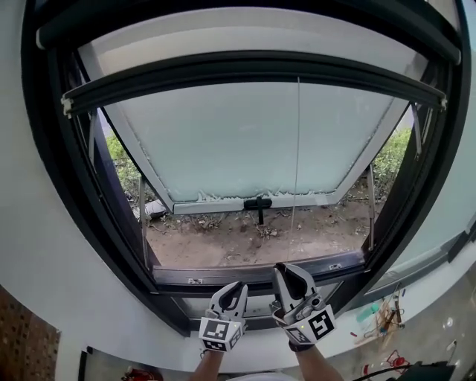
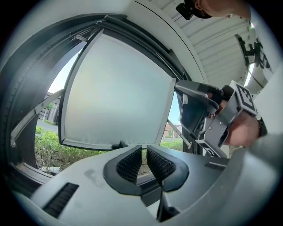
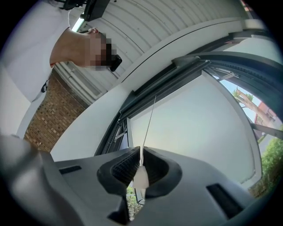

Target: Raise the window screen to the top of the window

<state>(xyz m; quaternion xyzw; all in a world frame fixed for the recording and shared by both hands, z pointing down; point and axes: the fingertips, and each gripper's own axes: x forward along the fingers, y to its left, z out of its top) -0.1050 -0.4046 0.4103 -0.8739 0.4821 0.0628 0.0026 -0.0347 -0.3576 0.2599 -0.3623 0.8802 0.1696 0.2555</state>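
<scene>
Nearest us, the L gripper: grey plastic shell, black ribbed pads. Its jaws stand a little apart w/ nothing btwn them, only daylight in the gap. Its marker cube, white w/ black squares, sits at the wrist end.

Just beside it the R gripper tilts upward. We see its jaws clenched on the pull cord, a thin pale string. A small white teardrop toggle sits in the hollow just behind the pads.

Past both grippers comes the window frame, dark smooth metal, w/ a flat sill along the bottom. From the R pads the cord runs up in a straight line to the window screen. We read the screen as a slim dark rail spanning the opening side to side. It sits high up, near the black top housing but apart from it, and well above the sill.

Beyond the rail the sash is swung outward at its bottom edge: a frosted, milky pane in a pale frame, w/ a stubby black handle mid-bottom. Thin metal stays brace it at the sides.

Farthest out we see bare brown dirt w/ dry litter, and green shrubs at the edges.
</scene>
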